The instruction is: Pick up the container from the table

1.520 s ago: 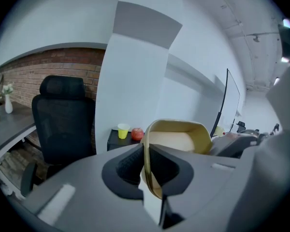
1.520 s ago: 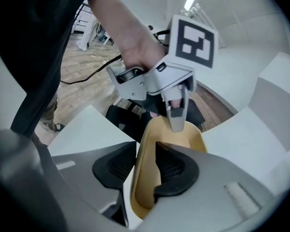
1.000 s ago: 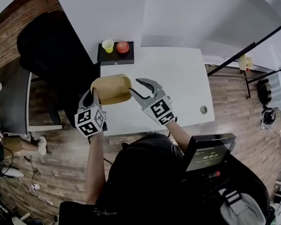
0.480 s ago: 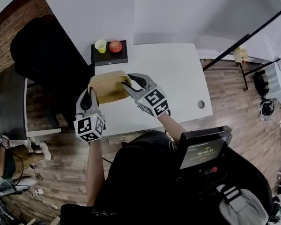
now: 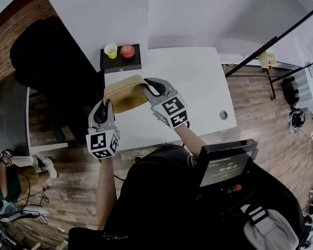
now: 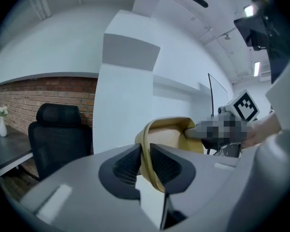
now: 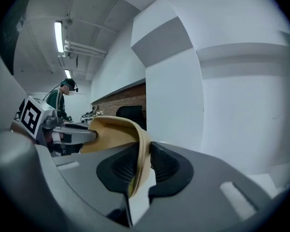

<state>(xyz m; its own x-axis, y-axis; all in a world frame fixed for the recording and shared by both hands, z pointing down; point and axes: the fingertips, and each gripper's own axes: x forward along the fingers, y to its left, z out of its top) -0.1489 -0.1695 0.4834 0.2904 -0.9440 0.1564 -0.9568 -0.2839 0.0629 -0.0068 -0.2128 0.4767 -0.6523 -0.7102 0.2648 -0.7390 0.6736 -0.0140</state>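
Note:
The tan shallow container (image 5: 124, 94) hangs above the white table's (image 5: 198, 82) near left part, held between both grippers. My left gripper (image 5: 105, 107) has the container's near left rim between its pads while its jaws are opening; the left gripper view shows the rim (image 6: 146, 144) still pinched in the left gripper (image 6: 144, 152). My right gripper (image 5: 145, 87) is closing on the right rim. In the right gripper view the container (image 7: 111, 129) curves away left, its edge pressed between the pads of the right gripper (image 7: 144, 153).
A black tray (image 5: 120, 64) at the table's far left corner carries a yellow cup (image 5: 110, 50) and a red apple (image 5: 127, 50). A black office chair (image 5: 47, 61) stands left of the table. A round cable hole (image 5: 223, 115) sits near the table's right edge.
My right gripper, open beside the container a second ago, has moved left onto its right rim and closed there. The container and left gripper shifted slightly.

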